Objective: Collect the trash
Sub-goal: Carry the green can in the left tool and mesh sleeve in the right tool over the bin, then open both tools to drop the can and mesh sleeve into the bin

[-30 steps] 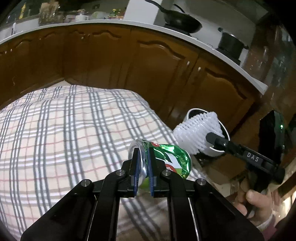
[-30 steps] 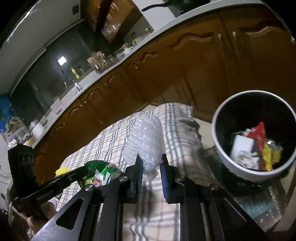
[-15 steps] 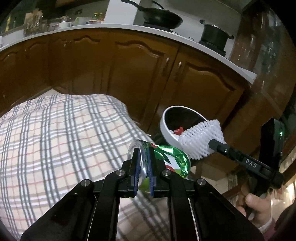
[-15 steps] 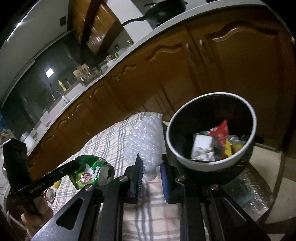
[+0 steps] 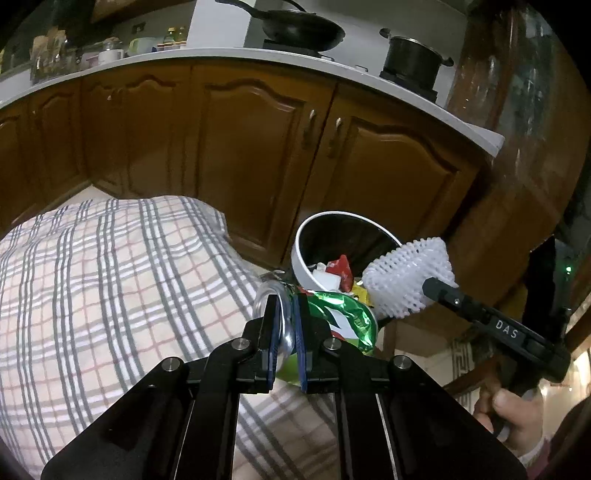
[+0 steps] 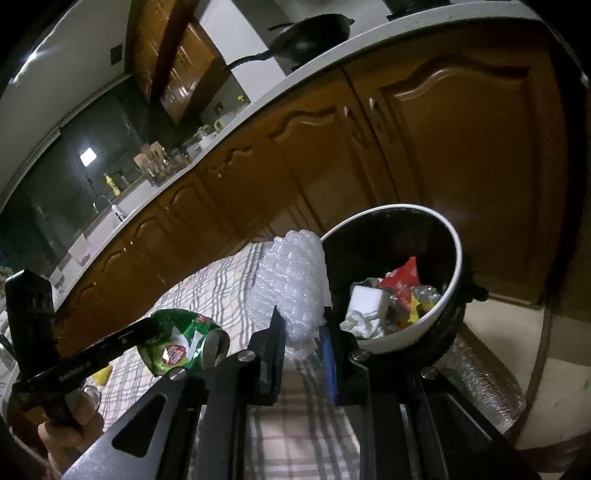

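Crushed green can [image 5: 332, 314] and white foam net [image 5: 410, 277] beside the half-filled white-rimmed bin [image 5: 306, 243].

the left gripper [image 5: 286, 325], its jaws clamped on the rim of a crushed green drink can [image 5: 334, 317], hangs over the plaid-clothed bench [image 5: 110, 295]. just right of the can, the right gripper [image 6: 303, 345] pinches a white foam mesh sleeve [image 6: 291, 284], which stands in front of the white-rimmed round bin [image 6: 456, 240]. the bin sits off the bench's far right corner, before the brown wooden cabinets [image 5: 258, 147], with crumpled wrappers [image 6: 391, 299] inside. a black frying pan [image 5: 299, 26] and black pot [image 5: 413, 59] rest on the counter above.
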Motion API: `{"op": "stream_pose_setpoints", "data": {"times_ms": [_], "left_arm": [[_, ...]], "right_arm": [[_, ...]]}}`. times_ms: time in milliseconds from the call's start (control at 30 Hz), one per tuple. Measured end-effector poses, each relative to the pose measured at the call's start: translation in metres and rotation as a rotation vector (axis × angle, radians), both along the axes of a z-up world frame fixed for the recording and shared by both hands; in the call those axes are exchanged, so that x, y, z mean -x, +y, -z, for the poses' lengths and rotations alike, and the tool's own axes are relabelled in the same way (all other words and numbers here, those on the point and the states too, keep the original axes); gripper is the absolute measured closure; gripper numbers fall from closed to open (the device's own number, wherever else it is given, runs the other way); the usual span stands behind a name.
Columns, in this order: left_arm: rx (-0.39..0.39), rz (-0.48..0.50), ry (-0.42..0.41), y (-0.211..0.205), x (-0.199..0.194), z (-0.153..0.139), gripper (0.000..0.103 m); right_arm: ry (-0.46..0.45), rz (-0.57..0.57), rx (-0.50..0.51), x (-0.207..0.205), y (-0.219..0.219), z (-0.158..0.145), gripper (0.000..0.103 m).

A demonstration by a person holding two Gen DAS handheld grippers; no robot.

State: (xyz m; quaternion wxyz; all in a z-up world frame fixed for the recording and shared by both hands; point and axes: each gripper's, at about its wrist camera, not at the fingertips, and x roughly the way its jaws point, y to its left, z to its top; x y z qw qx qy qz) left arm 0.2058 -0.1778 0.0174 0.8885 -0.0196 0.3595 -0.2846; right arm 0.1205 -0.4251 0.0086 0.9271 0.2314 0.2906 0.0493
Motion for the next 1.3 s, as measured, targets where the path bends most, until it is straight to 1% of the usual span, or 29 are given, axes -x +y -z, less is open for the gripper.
{"op": "stream_pose_setpoints", "data": {"times_ms": [333,600,700,933,1300], "left_arm": [[0.001,0.018,-0.012,-0.030,-0.015,-0.007,0.096],[-0.024,0.031,-0.021,-0.066,-0.040,-0.009,0.096],[-0.042,0.035,-0.021,-0.082,-0.049,-0.005,0.096],[-0.082,0.051,-0.009,-0.111,-0.061,0.011,0.096],[-0.101,0.054,0.006,-0.127,-0.070,0.021,0.096]], "right_arm": [[-0.001,0.046,0.022,-0.004,-0.022,-0.001,0.085],[0.028,0.086,0.057,-0.024,-0.042,0.003,0.085],[0.036,0.092,0.091,-0.030,-0.046,0.006,0.085],[0.077,0.091,0.121,-0.045,-0.054,0.016,0.085],[0.105,0.075,0.148,-0.060,-0.058,0.019,0.084]]}}
